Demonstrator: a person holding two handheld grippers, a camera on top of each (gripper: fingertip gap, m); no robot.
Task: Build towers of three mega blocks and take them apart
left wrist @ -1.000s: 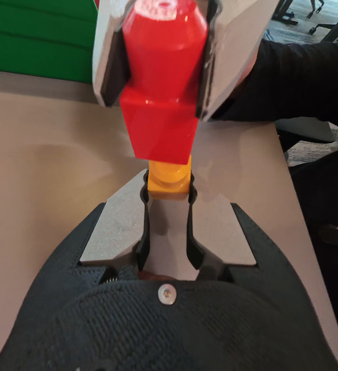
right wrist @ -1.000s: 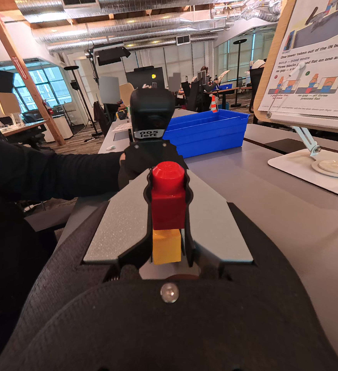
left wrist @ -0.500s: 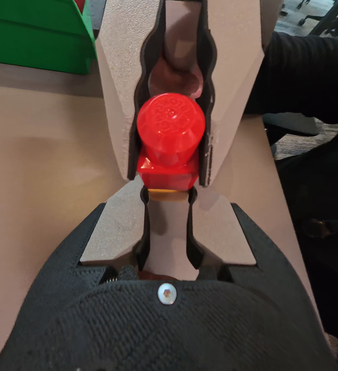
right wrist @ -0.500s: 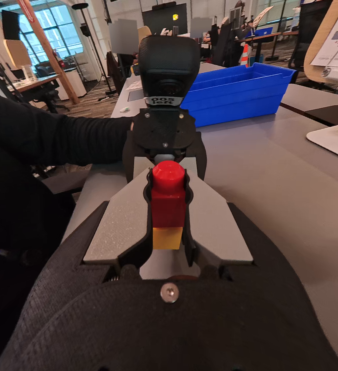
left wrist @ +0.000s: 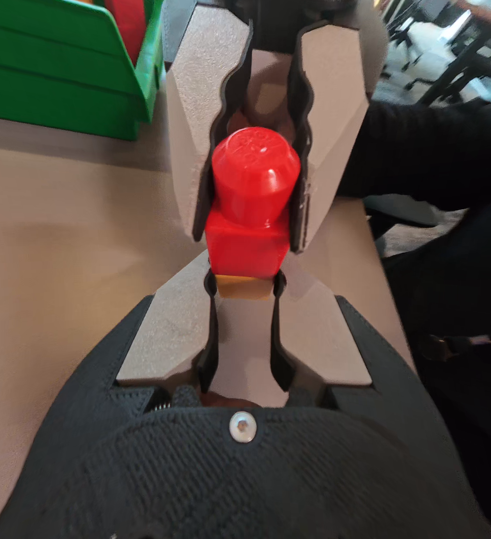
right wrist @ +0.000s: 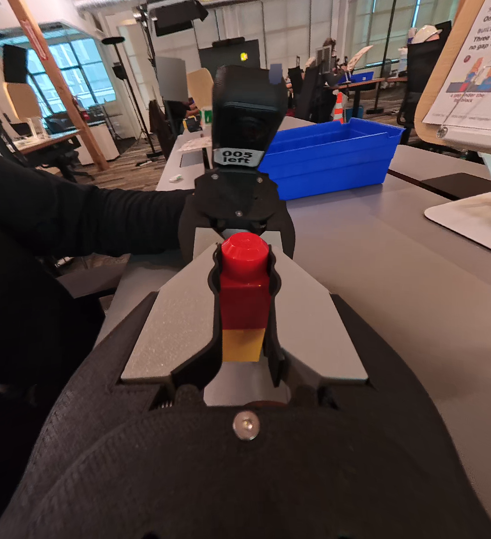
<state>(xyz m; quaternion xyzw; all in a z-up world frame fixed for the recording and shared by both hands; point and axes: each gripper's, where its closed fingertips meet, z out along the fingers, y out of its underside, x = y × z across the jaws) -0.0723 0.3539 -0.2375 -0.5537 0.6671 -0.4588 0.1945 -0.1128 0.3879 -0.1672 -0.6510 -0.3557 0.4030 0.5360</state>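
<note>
A red block [left wrist: 247,215] sits on a yellow block [left wrist: 243,287], the two joined as a short stack above the tan table [left wrist: 49,233]. My left gripper [left wrist: 243,284] is shut on the yellow block at its fingertips. My right gripper [left wrist: 247,239] comes in from the far side, shut on the red block. In the right wrist view my right gripper [right wrist: 244,256] clamps the red block [right wrist: 244,294], with the yellow block [right wrist: 241,344] under it between the fingers. The left gripper's body [right wrist: 235,204] faces it just beyond; its fingertips are hidden there.
A green bin [left wrist: 49,73] holding something red [left wrist: 127,26] stands at the table's far left. A blue bin [right wrist: 331,157] stands behind the left gripper. An instruction board [right wrist: 477,73] on a white stand base [right wrist: 471,227] is at the right. A black sleeve [right wrist: 78,215] reaches in from the left.
The red block came down over the yellow block's stud, which showed a second ago and is now covered. Both grippers have since tilted slightly, still holding their blocks.
</note>
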